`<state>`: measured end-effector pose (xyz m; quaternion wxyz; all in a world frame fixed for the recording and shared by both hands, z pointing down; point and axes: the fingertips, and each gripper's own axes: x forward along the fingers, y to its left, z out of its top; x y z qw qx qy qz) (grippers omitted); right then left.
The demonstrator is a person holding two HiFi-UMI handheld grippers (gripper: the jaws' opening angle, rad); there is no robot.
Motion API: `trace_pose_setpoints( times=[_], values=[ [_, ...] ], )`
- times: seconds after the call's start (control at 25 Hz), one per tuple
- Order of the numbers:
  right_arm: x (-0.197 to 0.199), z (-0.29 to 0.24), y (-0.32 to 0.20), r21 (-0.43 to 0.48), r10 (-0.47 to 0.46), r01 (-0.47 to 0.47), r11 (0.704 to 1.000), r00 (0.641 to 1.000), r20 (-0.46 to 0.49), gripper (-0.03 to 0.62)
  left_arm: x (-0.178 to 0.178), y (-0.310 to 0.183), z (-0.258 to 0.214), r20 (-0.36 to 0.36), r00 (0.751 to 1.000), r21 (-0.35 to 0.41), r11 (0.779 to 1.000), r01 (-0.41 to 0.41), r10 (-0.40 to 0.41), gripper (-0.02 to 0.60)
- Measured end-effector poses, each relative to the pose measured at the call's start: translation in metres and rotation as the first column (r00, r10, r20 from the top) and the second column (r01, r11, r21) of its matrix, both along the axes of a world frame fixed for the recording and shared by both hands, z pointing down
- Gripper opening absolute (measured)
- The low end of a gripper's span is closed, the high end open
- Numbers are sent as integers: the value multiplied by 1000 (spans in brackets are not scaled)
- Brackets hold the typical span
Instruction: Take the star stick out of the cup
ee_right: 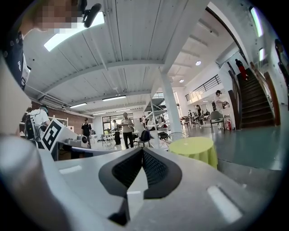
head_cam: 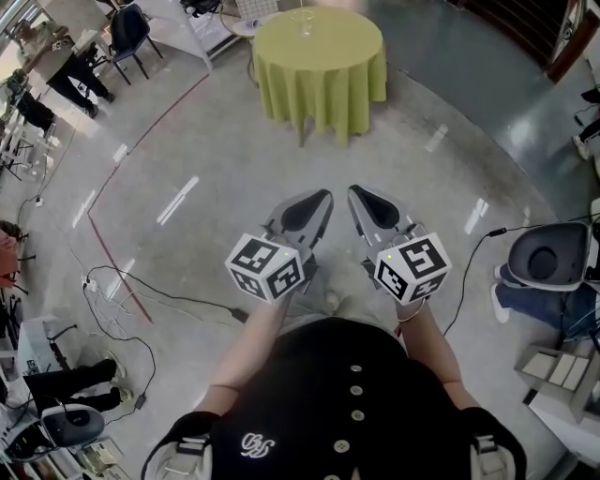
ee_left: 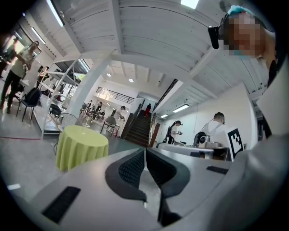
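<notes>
Zero progress on the actual job as far as I can tell. The left claw (head_cam: 319,199) and right claw (head_cam: 361,195) are both clenched with nothing between the jaws, held side by side at waist height and aimed at the desk (head_cam: 337,84), which is well apart from them across open floor (head_cam: 187,169). So everything is left to do: walk up, steady or reach the cup (head_cam: 302,21), grab the stick, lift it clear.

The cup looks like a clear glass and sits near the far edge of the desk, a bit left of the middle. The star stick should be in it, but it's too small to make out from here, so I honestly can't confirm it.

The desk is small and round, with a yellow-green cloth hanging down all round; nothing else shows on it. The floor is shiny grey concrete with a red line (head_cam: 141,141) curving across it and loose cables (head_cam: 122,291) along the left. It's a big open hall: white beamed ceiling (ee_left: 149,36), a dark staircase (ee_left: 141,128), chairs (head_cam: 129,37), and several people standing or working at the sides.
</notes>
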<state>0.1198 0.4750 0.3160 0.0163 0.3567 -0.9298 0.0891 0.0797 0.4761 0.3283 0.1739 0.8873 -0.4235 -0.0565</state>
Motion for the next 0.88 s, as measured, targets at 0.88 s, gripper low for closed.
trace_pose_setpoints(
  times=[0.88],
  values=[
    [-63,16,-173,-50,-2,2,999,1000,0,3,-77,-177,9,-37,999,-22,1000,20,-21,23]
  ],
)
